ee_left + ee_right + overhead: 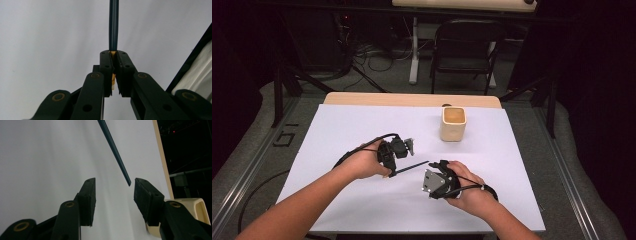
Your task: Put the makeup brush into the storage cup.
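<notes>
My left gripper (391,169) (113,57) is shut on a thin dark blue stick (411,167) (113,25), whose pale wooden end sits between the pads. The stick runs straight out from those jaws, low over the white sheet (362,200), toward my right gripper (437,165). In the right gripper view the stick (113,147) comes down from the top, and its tip ends just inside the right-hand pad (146,197). My right gripper (113,192) stands open, neither pad touching the stick. A cream square cup (453,123) (200,207) stands upright behind both grippers.
The white sheet covers a wooden table whose bare far edge (412,99) shows behind the cup. A folding chair (467,50) and loose cables (372,60) lie beyond the table on the floor. Dark rails (247,170) run along both sides.
</notes>
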### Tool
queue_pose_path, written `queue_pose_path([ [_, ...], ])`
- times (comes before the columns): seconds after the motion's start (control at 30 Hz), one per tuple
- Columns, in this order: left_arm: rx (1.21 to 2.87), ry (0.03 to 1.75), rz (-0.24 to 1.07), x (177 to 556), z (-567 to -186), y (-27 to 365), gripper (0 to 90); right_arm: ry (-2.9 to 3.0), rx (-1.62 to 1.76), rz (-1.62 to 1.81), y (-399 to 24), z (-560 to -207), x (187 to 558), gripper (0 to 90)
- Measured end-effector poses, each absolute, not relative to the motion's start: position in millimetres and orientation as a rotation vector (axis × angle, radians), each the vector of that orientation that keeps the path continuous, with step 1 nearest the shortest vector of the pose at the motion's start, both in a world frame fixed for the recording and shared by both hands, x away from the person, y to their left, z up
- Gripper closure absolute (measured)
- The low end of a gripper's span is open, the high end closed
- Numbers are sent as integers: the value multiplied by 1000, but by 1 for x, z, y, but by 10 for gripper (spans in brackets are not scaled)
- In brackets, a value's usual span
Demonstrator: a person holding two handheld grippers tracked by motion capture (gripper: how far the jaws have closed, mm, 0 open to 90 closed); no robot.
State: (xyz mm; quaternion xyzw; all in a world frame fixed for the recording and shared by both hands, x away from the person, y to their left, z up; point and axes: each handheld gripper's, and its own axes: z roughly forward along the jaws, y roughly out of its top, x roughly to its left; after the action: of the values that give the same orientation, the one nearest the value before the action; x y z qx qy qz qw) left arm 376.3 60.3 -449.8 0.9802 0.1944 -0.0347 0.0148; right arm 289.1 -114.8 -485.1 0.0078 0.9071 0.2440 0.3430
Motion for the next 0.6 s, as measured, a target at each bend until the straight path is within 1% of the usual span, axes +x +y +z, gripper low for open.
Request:
queue_pose_path([
  [0.6, 3055, 565, -145, 372, -451, 44, 847, 2299, -165, 511, -102, -493, 282, 607],
])
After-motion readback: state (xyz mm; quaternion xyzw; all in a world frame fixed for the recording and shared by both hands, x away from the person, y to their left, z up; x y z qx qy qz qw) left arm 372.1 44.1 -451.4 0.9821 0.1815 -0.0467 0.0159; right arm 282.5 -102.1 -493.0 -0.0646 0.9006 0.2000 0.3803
